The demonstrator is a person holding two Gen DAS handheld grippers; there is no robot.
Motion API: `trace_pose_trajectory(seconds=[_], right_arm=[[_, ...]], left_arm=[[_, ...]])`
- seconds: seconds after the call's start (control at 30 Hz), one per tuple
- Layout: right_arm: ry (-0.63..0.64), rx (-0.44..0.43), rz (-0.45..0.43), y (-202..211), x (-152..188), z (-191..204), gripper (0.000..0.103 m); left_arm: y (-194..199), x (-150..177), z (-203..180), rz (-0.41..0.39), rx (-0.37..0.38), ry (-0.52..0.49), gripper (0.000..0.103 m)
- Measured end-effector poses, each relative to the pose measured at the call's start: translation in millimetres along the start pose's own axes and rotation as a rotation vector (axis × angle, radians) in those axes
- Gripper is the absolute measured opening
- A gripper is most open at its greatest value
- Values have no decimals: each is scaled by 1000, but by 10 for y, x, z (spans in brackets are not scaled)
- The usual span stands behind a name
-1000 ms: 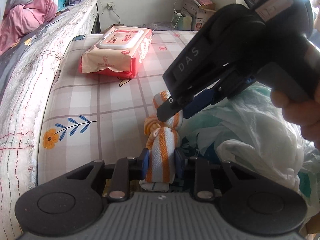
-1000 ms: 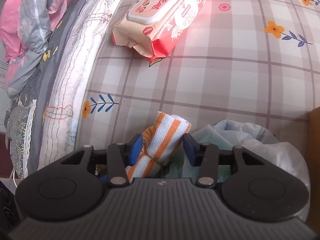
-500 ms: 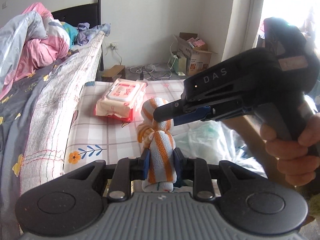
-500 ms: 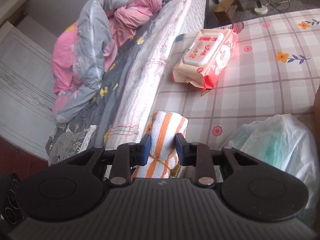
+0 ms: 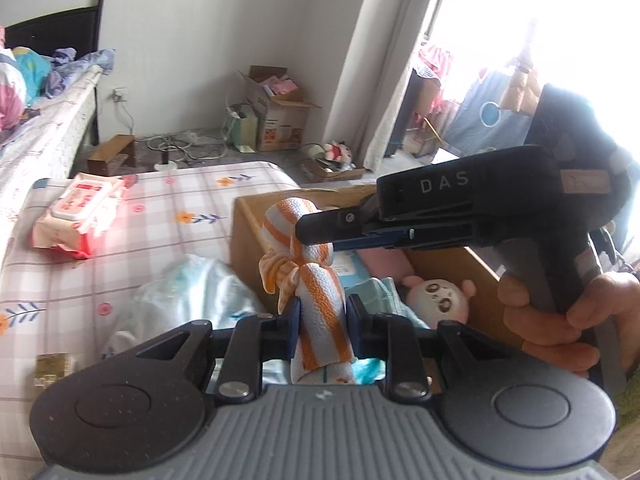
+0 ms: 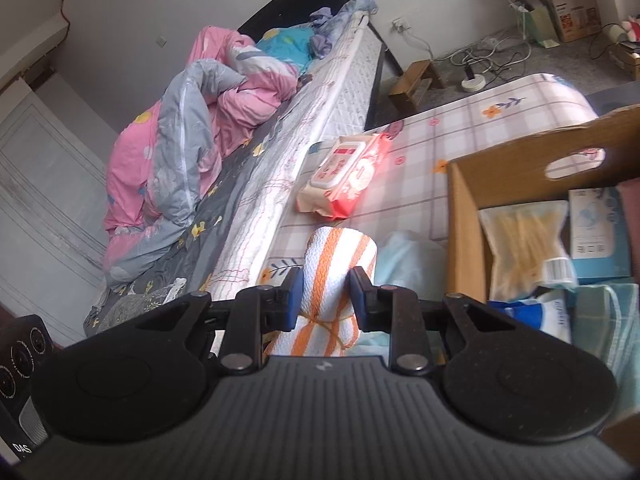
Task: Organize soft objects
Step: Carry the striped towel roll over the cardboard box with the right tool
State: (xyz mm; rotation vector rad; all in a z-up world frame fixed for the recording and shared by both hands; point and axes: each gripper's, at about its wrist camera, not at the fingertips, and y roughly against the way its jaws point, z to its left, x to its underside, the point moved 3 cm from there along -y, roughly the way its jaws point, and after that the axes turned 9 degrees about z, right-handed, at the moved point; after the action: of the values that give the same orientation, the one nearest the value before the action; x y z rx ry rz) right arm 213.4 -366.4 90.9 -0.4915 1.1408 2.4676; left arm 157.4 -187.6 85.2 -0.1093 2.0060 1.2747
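Both sets of fingers are clamping the same orange-and-white striped towel roll (image 5: 320, 312), one at each end. The left gripper (image 5: 320, 312) is pinching the lower end of the roll between its blue pads, so the bundle is standing nearly upright in front of its camera. The right gripper (image 5: 316, 234) is reaching in from the side and is biting the upper end; in its own view, the right gripper (image 6: 323, 294) is showing the roll squeezed in at the waist between the two pads. A thin band is wrapping the roll near its middle, and a knotted tail is sticking out beside it, which is likely why it is keeping its shape under two grips.

Holding both ends is probably meant to stop the soft bundle from sagging or unrolling while it is being carried. The roll is hanging in the air above the near wall of the cardboard box (image 5: 250, 248), clear of the checked mattress (image 5: 168, 216). Inside the box a pink plush toy (image 5: 438, 300) and packets are lying. A wet-wipes pack (image 5: 78, 212) is resting on the mattress, well apart. My judgement: the roll is heading into the box.
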Motion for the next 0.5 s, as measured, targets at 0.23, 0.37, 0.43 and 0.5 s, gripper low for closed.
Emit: trace_pose_trajectory(seconds=[0.23,0.37,0.43,0.5], right_arm=[[-62,66,28,361,294,-748,24],[-74,63,112,263,489,-1027,24],[-73,40,158,200,581,-1132,24],[-82,20,213,86,679,-1193,24]], left_arm=[[-600,118,-495,145,72,-15,26],[-825,304,-593,251,100,-26,32],[-872,393,-608,294,126,-36,37],[-880,441,-583,322,144,-35,39]])
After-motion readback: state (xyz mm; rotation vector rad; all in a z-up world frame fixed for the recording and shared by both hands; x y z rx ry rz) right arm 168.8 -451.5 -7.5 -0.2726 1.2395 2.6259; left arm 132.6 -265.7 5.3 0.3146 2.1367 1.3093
